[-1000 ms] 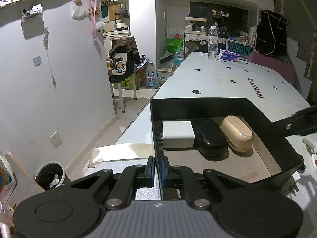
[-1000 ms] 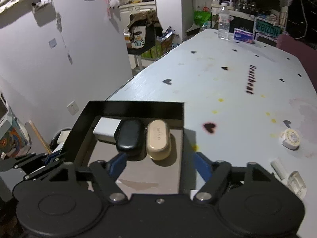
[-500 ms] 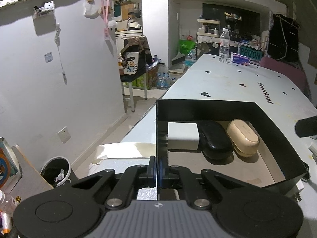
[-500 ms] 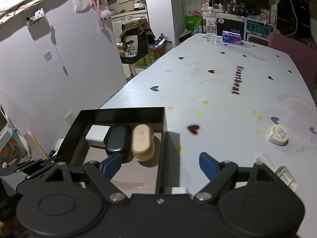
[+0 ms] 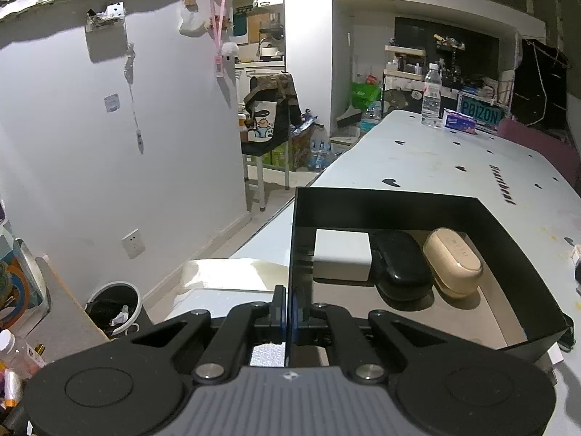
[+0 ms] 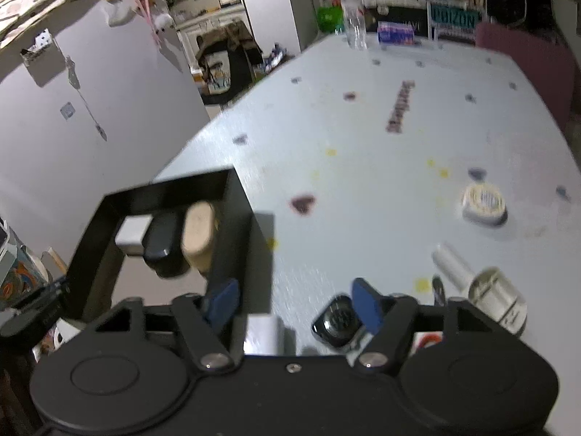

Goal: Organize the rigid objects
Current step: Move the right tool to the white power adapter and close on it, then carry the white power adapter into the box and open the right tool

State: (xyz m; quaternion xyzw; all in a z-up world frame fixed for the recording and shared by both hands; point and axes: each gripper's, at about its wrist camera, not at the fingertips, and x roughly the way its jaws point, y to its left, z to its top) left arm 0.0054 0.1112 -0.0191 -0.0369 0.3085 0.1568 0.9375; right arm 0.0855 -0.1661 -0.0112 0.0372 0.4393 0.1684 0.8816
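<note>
The white table point(image 6: 363, 152) with heart marks stretches ahead of both tools and carries every item. Next in size, the black tray point(image 5: 385, 203) sits straight ahead of the left gripper point(image 5: 289, 312), whose jaws are pressed together on the tray's near-left wall, steadying it; from the right wrist view the same tray point(image 6: 167, 190) lies ahead and to the left. Inside, against the far wall, three items lie in a row touching one another: a white box point(image 5: 341, 254) nearest the clamped wall, a black case point(image 5: 399, 265) in the middle, and a beige case point(image 5: 454, 258) on the far side. These appear to be the completed part of the sorting. The right gripper point(image 6: 294, 301) hangs with its blue pads wide apart and nothing between them, over the tray's right wall and the bare table beside it. Remaining loose pieces lie to its right: a round white tape roll point(image 6: 483, 203) ahead and well apart, a clear lidded container point(image 6: 497, 298) and a white cylinder point(image 6: 450, 263) just beside the right finger, and a small black square object point(image 6: 337, 323) close under that finger; a pale block point(image 6: 263, 330) near the tool body is too blurred to identify. Judged from this layout, roughly half the pieces are stowed, and free tray floor in front of the row seems enough for the rest.
</note>
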